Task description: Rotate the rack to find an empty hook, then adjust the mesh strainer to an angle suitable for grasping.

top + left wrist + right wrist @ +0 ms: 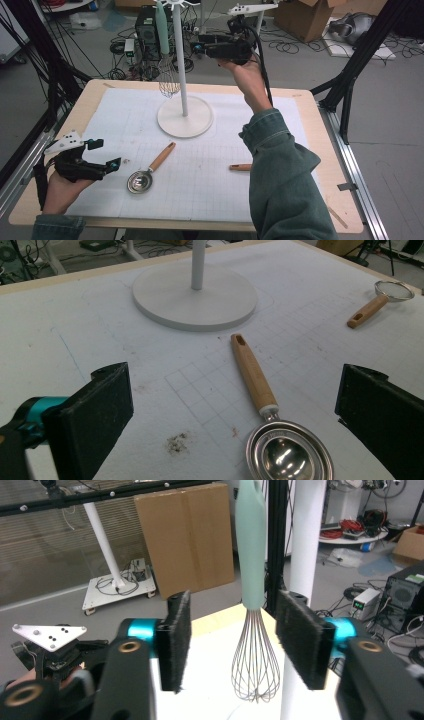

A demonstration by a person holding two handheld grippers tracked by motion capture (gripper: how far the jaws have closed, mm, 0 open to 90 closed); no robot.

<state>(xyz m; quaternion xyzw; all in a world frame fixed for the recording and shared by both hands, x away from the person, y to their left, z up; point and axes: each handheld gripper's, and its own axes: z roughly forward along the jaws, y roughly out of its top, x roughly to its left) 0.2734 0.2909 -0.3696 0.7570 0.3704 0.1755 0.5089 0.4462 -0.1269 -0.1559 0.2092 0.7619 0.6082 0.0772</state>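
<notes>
Over the white gridded surface (210,170) we are holding our right tool (232,640) released around the mint-handled wire whisk (252,630) hanging on the white stand (181,60), leaving it hooked, while our left tool (235,410) is waiting open.

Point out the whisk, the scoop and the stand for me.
whisk (255,665), right gripper view, on its wire loops.
scoop (254,375), left gripper view, on its wooden handle.
stand (172,122), high view, on its round base.
</notes>
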